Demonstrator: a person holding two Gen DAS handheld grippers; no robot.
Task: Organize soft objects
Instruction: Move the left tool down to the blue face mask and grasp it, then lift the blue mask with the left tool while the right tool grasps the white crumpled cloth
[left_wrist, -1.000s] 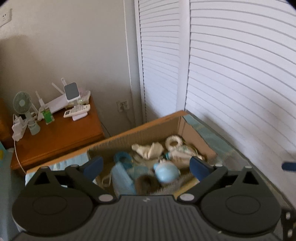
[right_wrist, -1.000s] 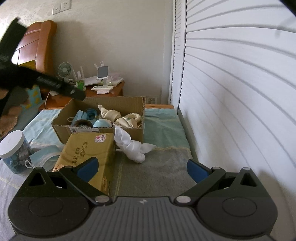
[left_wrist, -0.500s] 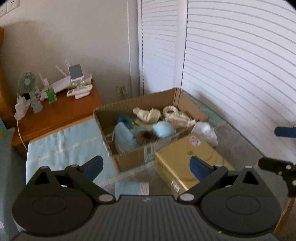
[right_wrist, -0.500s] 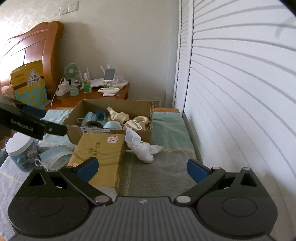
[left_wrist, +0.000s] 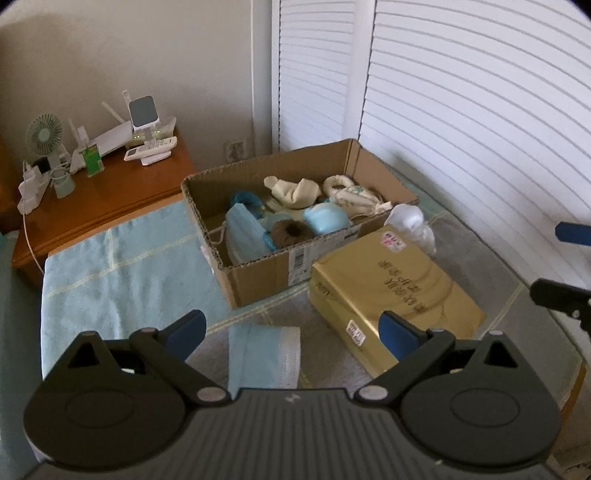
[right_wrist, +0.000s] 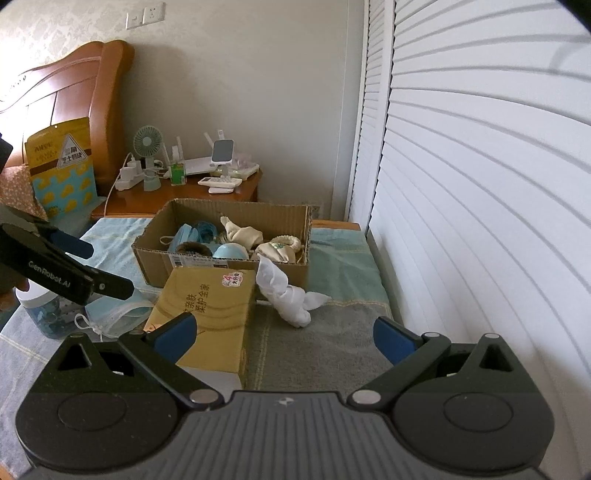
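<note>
Pale-blue pleated face mask (left_wrist: 263, 354) lies flat just ahead between the wide-spread, empty left gripper (left_wrist: 291, 330) jaws, nearer than the equally wide right gripper (right_wrist: 284, 334).

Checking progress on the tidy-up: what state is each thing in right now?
Cardboard box: open, partly filled with soft items.
White cloth: crumpled, outside the box.
Face mask: flat on the bed, outside the box.
Gold tissue pack: lying flat beside the box.
Left gripper: open, empty.
Right gripper: open, empty.

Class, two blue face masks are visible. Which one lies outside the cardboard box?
The flat face mask on the towel, just ahead of the left gripper; the other mask sits inside the cardboard box.
</note>
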